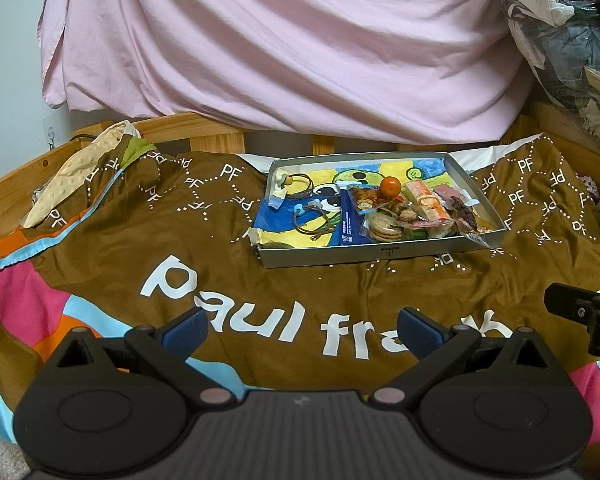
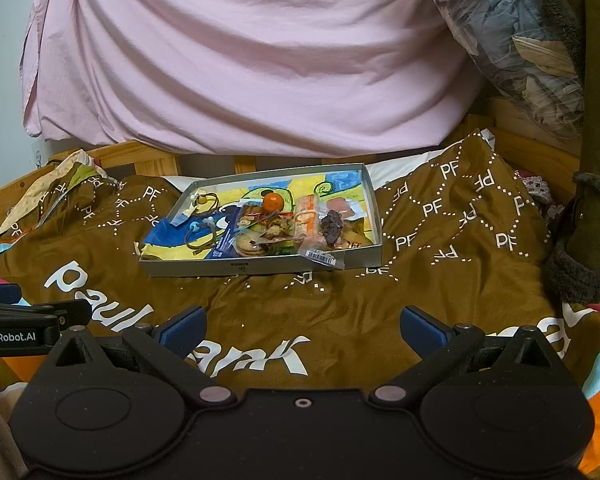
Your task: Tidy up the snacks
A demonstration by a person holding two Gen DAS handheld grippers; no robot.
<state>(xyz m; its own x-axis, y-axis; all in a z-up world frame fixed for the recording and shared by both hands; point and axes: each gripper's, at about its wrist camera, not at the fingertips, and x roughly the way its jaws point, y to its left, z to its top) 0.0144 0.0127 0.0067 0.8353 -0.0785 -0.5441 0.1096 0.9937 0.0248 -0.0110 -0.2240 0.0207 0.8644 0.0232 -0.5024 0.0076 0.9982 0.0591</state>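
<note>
A shallow grey box (image 1: 384, 255) (image 2: 260, 269) with a colourful cartoon lining lies on the brown bedspread. Its right half holds a heap of snacks: a small orange fruit (image 1: 390, 186) (image 2: 273, 201), bagged cookies (image 1: 384, 228) (image 2: 249, 245), an orange-and-white wrapped bar (image 1: 426, 200) (image 2: 307, 216) and a dark dried piece (image 1: 464, 210) (image 2: 332, 226). Hair ties (image 1: 310, 220) (image 2: 202, 232) lie in the left half. My left gripper (image 1: 302, 326) is open, well short of the box, with nothing between its fingers. My right gripper (image 2: 302, 326) is open too, equally far back and holding nothing.
The brown printed bedspread (image 1: 260, 292) (image 2: 380, 300) covers the bed in front of the box. A pink sheet (image 1: 292, 40) hangs behind a wooden rail (image 1: 216, 132). A clear bag of clothes (image 2: 512, 48) sits at the upper right. A dark coat (image 2: 592, 220) hangs at the right edge.
</note>
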